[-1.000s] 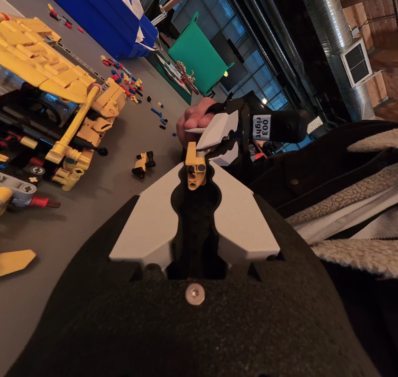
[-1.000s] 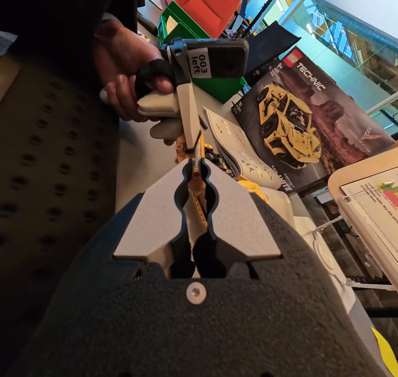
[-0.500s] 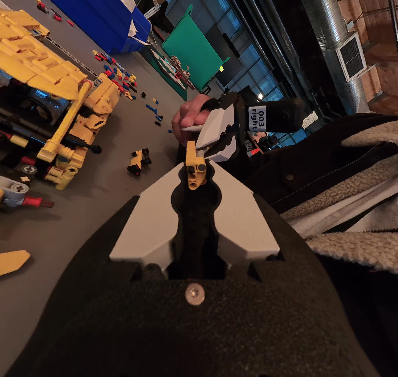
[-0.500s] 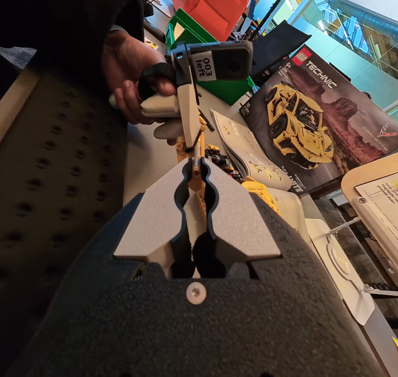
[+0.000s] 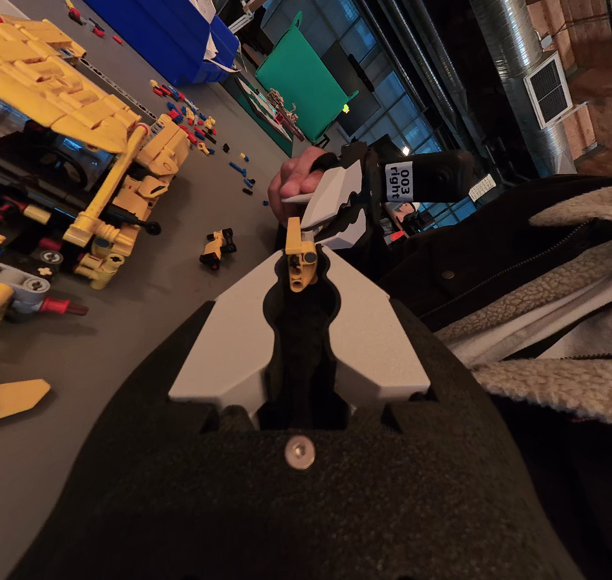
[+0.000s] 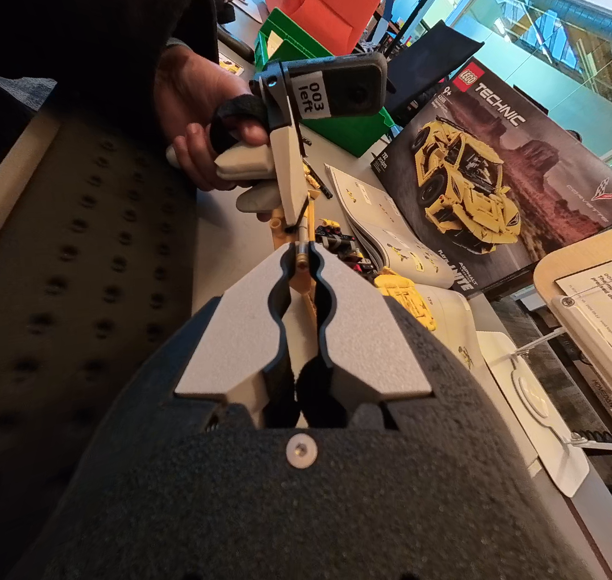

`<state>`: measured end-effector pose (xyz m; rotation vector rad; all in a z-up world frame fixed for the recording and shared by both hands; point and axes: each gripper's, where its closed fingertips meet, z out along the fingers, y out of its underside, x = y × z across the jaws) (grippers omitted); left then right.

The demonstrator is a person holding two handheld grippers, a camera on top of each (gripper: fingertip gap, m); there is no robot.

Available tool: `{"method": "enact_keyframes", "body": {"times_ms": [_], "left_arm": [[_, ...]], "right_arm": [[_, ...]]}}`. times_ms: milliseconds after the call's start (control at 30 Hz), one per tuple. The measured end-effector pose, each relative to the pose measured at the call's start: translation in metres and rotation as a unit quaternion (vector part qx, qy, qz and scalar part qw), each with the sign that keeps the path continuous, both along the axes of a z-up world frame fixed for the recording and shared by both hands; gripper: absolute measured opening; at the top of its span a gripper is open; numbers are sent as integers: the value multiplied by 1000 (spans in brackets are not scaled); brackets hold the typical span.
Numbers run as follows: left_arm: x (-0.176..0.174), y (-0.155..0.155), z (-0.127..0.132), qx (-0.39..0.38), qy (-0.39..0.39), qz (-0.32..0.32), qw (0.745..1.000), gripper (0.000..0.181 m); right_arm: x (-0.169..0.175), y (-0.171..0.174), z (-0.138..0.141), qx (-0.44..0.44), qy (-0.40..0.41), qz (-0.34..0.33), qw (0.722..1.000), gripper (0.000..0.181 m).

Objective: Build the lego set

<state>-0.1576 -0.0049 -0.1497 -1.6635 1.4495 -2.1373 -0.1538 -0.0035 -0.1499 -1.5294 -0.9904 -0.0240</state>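
In the left wrist view my left gripper (image 5: 299, 259) is shut on a small yellow lego piece (image 5: 298, 266) that has holes and a grey stud. It is held in the air above the table. The right gripper (image 5: 313, 232) meets it tip to tip from behind. In the right wrist view my right gripper (image 6: 302, 249) is shut on a small grey pin (image 6: 302, 256). The pin points at the yellow piece (image 6: 310, 213) under the left gripper (image 6: 294, 223). The joint between pin and piece is hidden.
The part-built yellow lego car (image 5: 66, 107) stands at the left, with loose small pieces (image 5: 188, 120), a small yellow and black sub-assembly (image 5: 218, 246) and a blue bin (image 5: 149, 17). The set's box (image 6: 496, 173), open booklet (image 6: 381, 219) and green bin (image 6: 331, 126) stand to the right.
Both grippers stay shut and tip to tip. The pair has only drifted and tilted a little, so the backgrounds shift slightly.
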Motion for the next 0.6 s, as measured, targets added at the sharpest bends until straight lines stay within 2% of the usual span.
{"method": "enact_keyframes", "body": {"times_ms": [600], "left_arm": [[0,-1,-3,-2,10,-2,1000,15]], "right_arm": [[1,-1,-3,7,-20,-1,1000,6]]}}
